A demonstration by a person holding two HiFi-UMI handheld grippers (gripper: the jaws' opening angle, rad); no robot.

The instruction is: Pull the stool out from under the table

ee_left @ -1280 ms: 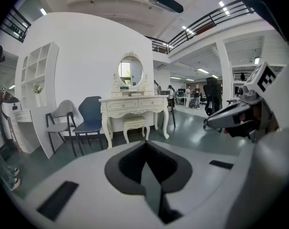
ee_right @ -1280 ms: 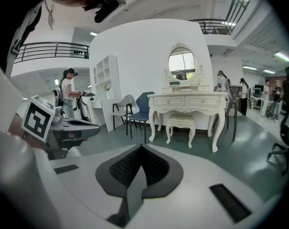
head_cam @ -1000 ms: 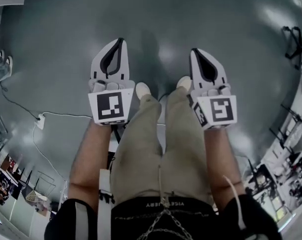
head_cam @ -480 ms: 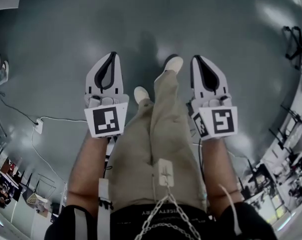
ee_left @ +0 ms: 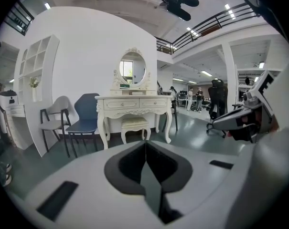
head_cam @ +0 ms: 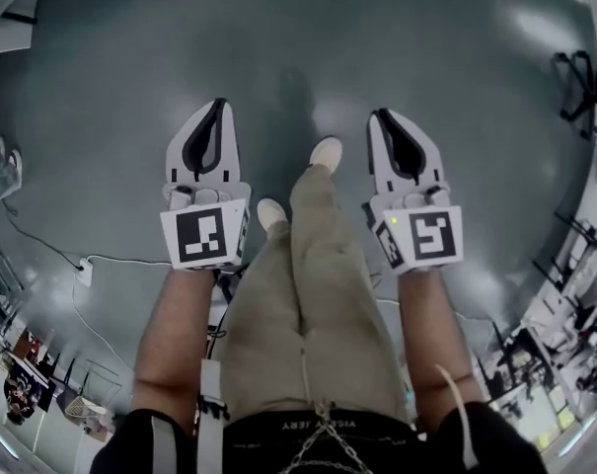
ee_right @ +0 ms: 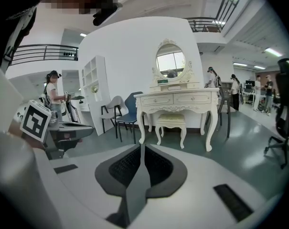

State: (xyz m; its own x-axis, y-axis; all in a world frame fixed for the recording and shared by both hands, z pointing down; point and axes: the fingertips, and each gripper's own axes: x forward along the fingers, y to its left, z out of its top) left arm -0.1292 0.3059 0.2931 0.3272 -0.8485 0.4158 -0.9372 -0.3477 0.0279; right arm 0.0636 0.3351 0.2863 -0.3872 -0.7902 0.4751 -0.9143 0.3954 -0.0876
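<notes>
- Left tool [ee_left: 145, 144]: jaws pressed together, nothing between them; held level, pointing across the room at the desk [ee_left: 133, 103].
- Right tool [ee_right: 141, 149]: jaws likewise pressed together and empty, aimed the same way.
- Stool [ee_left: 134, 125]: cream, cushioned, tucked under the desk between its front legs (well apart from both tools).
- Desk: white, carved, two drawers, with an oval mirror [ee_left: 132, 69] on top; it stands against a white curved wall.
- To the desk's left are a blue chair [ee_left: 85, 116] and a grey chair [ee_left: 55, 117].
- Head view: the person stands on the grey floor [head_cam: 278, 28] in beige trousers [head_cam: 303, 304], one shoe [head_cam: 326, 153] ahead of the other.
- Writing: each tool's cube [head_cam: 204, 235] bears a black-and-white square marker; the waistband print is upside down and too small to read.
</notes>
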